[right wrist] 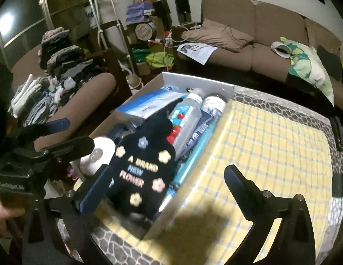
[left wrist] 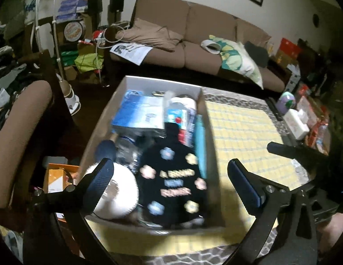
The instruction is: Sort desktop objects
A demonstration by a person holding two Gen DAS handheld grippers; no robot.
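A cardboard box (left wrist: pixel 160 81) (right wrist: pixel 193 79) stands on the left part of a table covered by a yellow checked cloth (left wrist: pixel 242 128) (right wrist: pixel 271 150). In it lie a black flowered pouch (left wrist: pixel 171 176) (right wrist: pixel 144 165), a white round object (left wrist: pixel 120 194) (right wrist: pixel 100 152), a blue and white carton (left wrist: pixel 138 112) (right wrist: pixel 149 103), a clear bottle (left wrist: pixel 178 114) (right wrist: pixel 186 119) and a teal tube (left wrist: pixel 201 141) (right wrist: pixel 193 159). My left gripper (left wrist: pixel 169 165) hangs open above the box's near end, holding nothing. My right gripper (right wrist: pixel 167 170) is open too, over the box's near right edge.
A brown sofa (left wrist: pixel 193 33) with cushions runs behind the table. An armchair (left wrist: pixel 21 132) with folded clothes (right wrist: pixel 60 66) stands to the left. A white box (left wrist: pixel 297 123) and a purple object (left wrist: pixel 287 101) sit at the table's far right edge.
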